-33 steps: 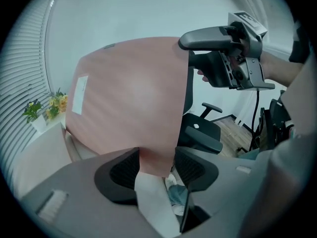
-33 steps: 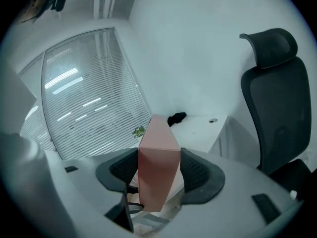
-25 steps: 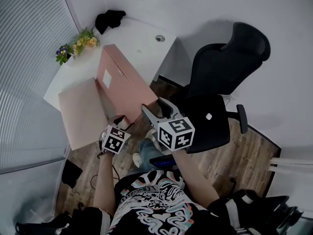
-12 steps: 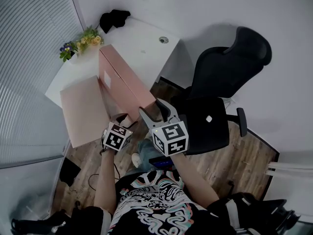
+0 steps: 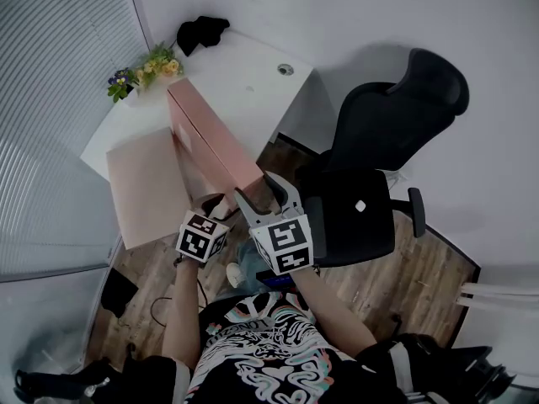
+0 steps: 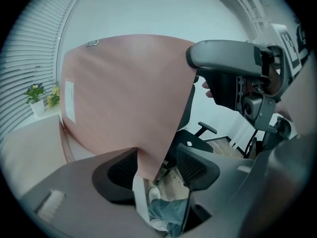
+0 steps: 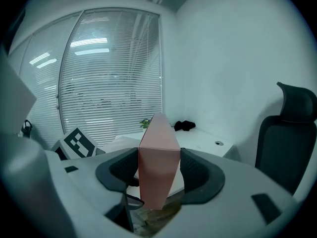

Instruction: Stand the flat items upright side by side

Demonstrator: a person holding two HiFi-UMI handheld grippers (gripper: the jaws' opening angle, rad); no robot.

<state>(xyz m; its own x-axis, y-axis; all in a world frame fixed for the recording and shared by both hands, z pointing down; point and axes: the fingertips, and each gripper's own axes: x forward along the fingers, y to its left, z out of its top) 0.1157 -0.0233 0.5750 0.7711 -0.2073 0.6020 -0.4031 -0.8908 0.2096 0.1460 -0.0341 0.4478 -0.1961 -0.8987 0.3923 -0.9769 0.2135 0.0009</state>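
Since the earlier frames the right gripper (image 5: 256, 189) has rolled, and the upright box (image 5: 212, 135) it holds has turned further onto its long edge on the tabletop (image 5: 244, 67); both pads press on the box's near end. The left gripper (image 5: 210, 202), just left of the right one, has just been opening its jaws: they stand wide, with the box's lower near corner between them, close by the left pad and clear of the right. A flat box (image 5: 145, 183) lies ahead-left of the left gripper.
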